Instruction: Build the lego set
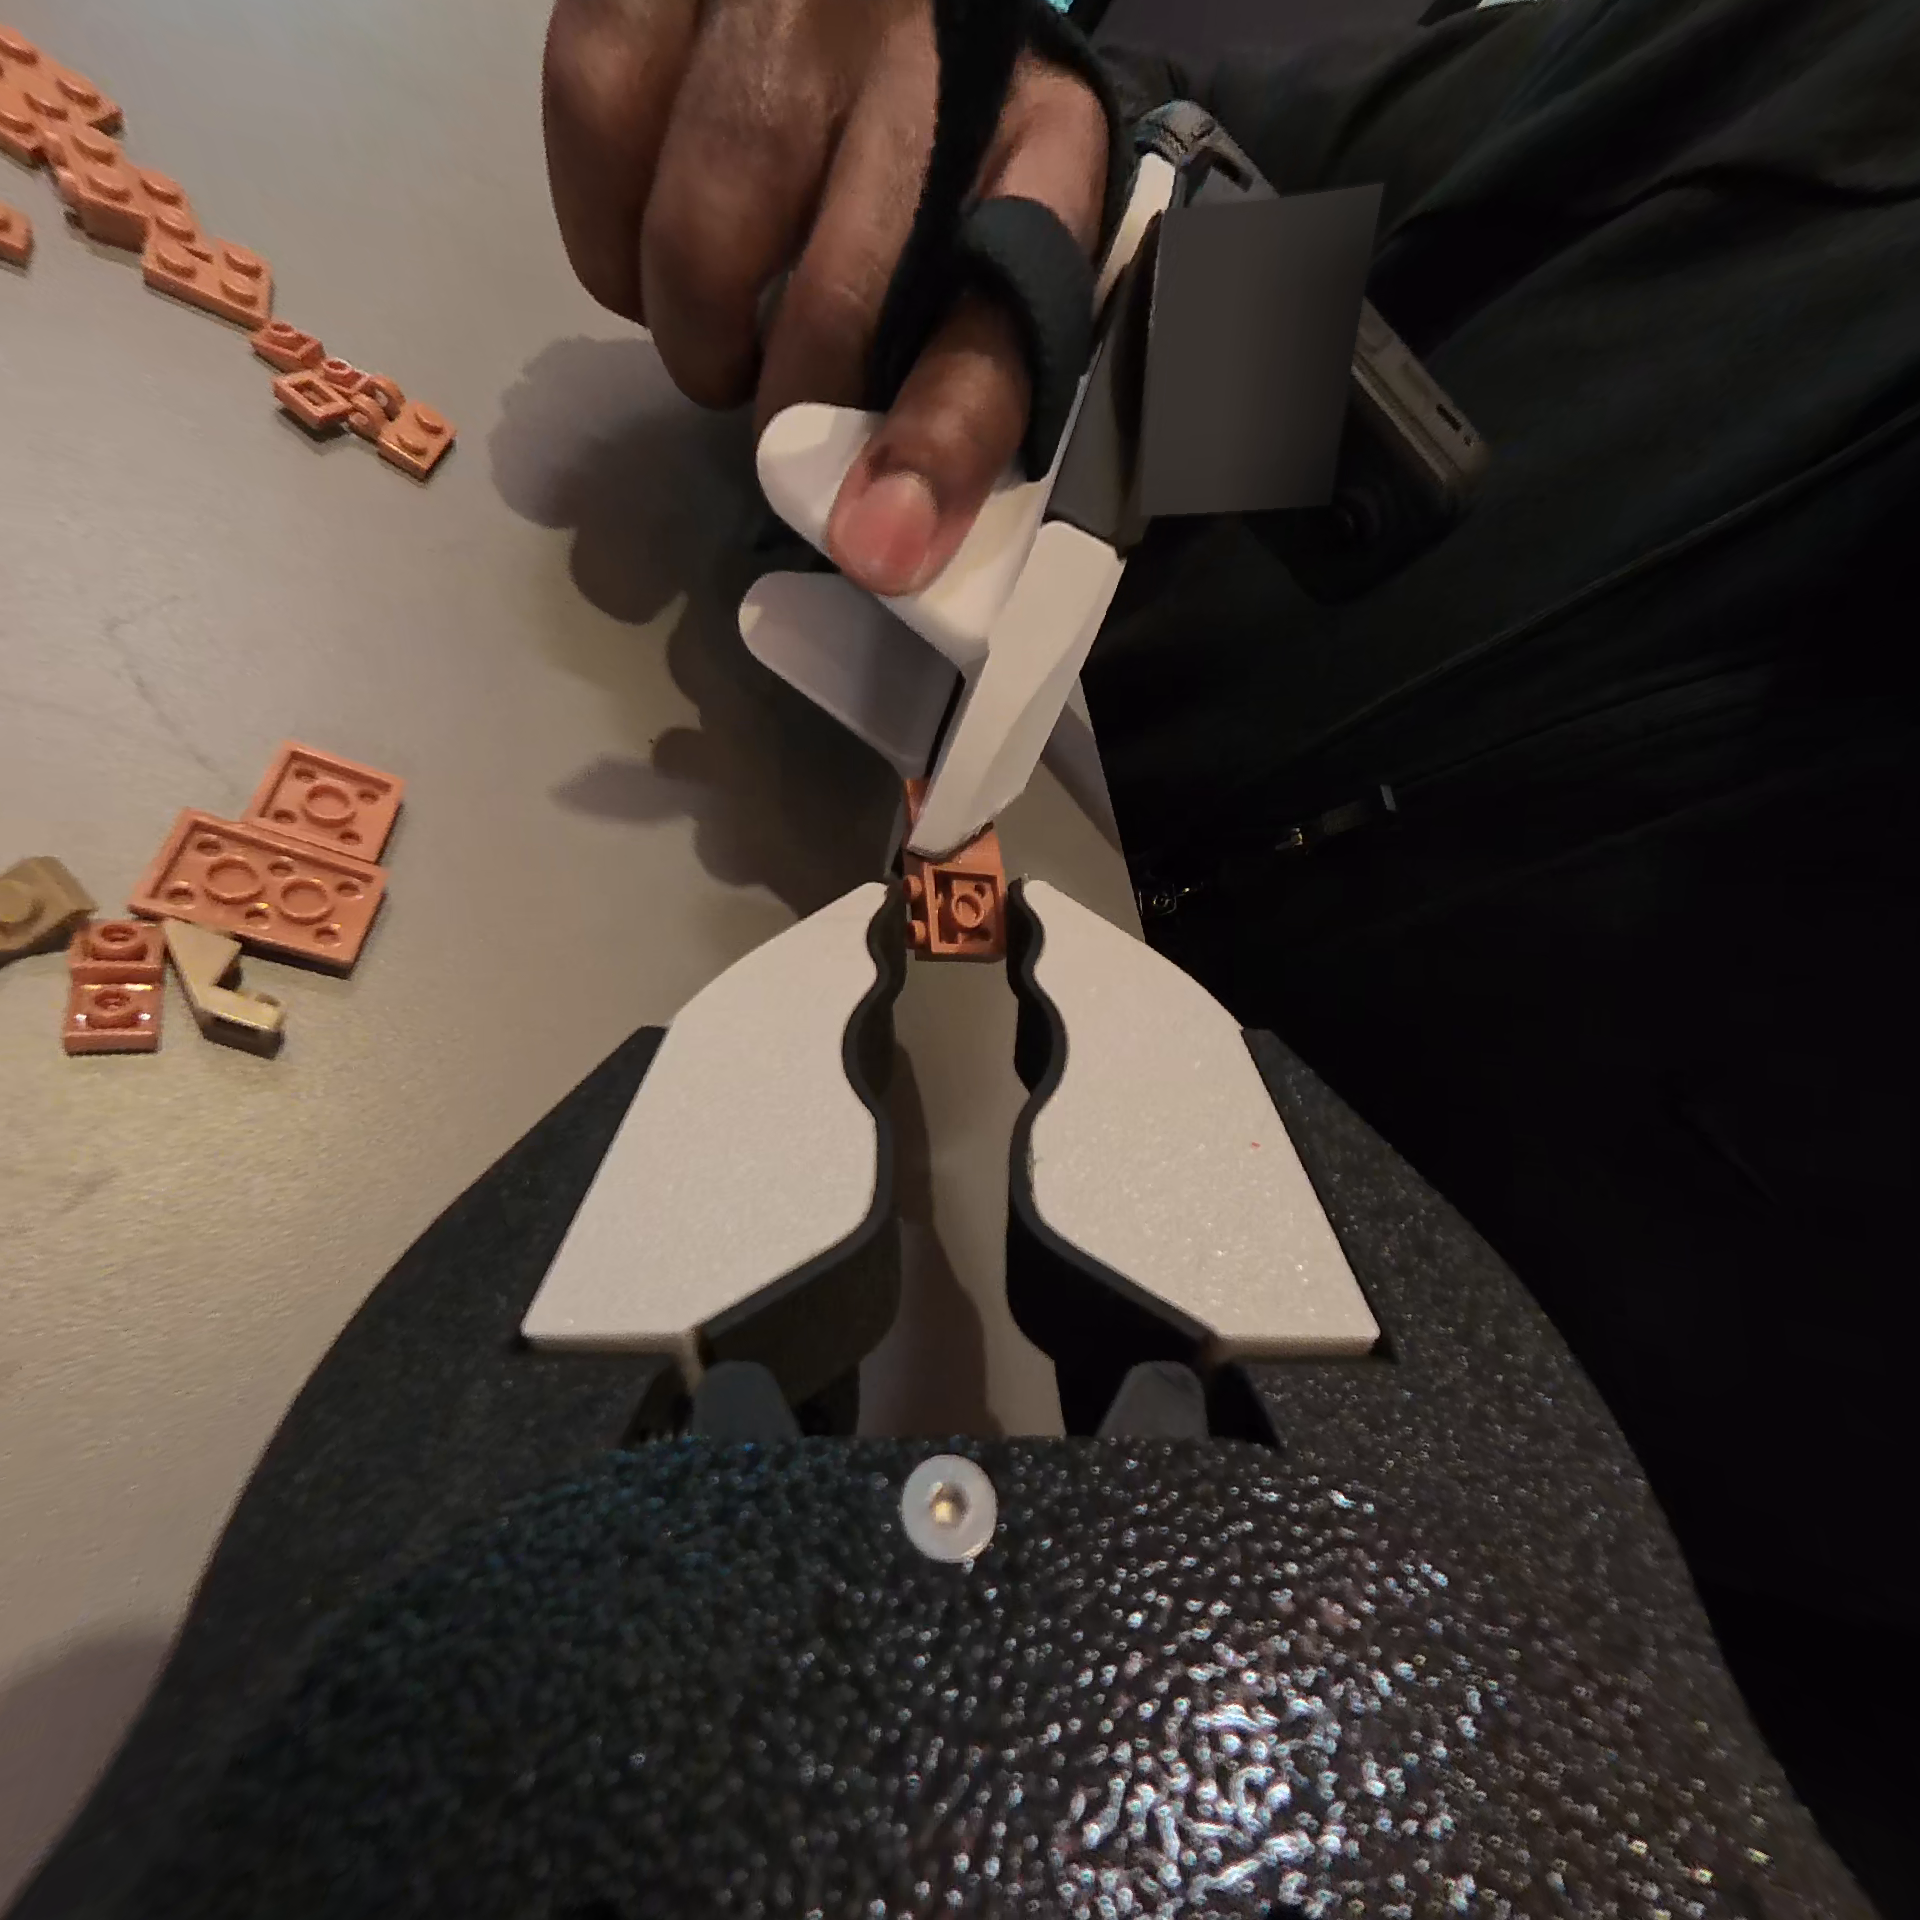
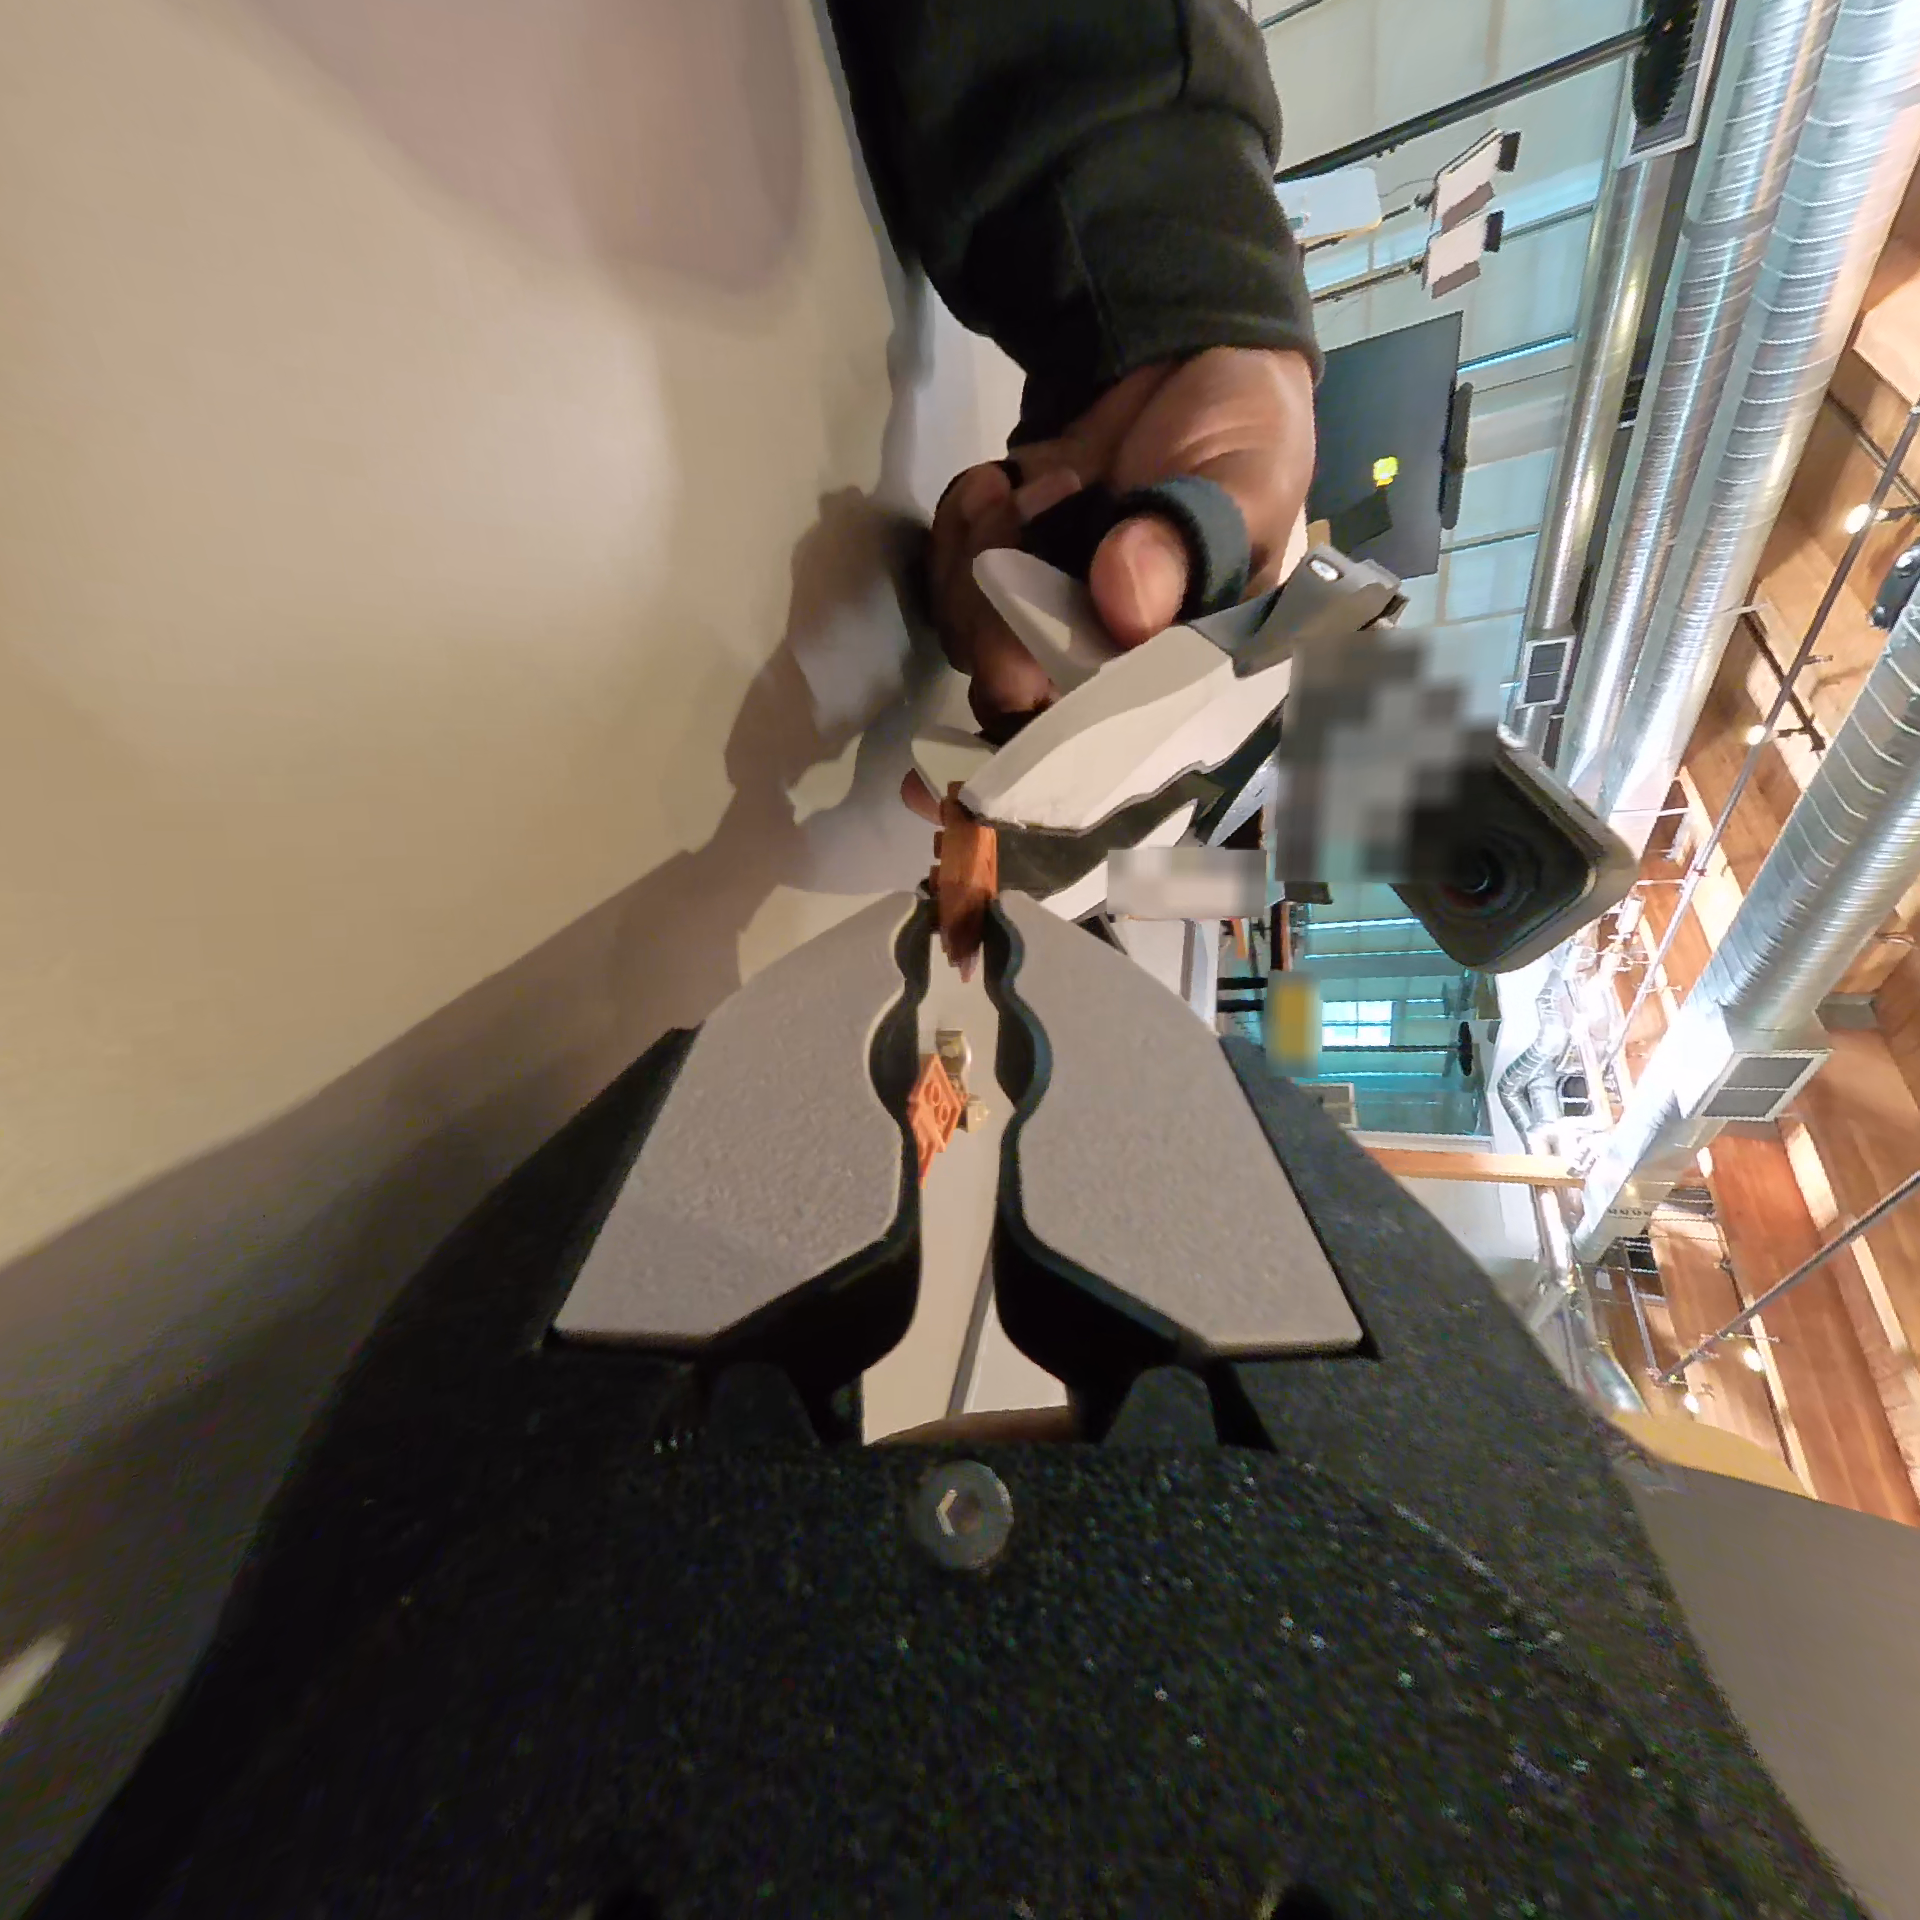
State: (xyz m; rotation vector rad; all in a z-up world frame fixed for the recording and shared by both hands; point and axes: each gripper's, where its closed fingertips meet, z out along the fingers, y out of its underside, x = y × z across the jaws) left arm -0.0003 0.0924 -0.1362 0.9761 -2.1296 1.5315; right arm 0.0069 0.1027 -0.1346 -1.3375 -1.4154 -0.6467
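Both tools (image 1: 951, 914) (image 2: 961, 914) clamped on one small brown brick (image 1: 961, 909), loose brown plates (image 1: 265, 883) leftward on table (image 1: 312, 1195)

left hand-held gripper (image 1: 954, 914) | small brick (image 1: 961, 912) between its fingertips | loose plates (image 1: 260, 883) left on table (image 1: 416, 1091)

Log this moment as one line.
left gripper: shut on brown brick piece | right gripper: shut on same piece | table: loose brown plates
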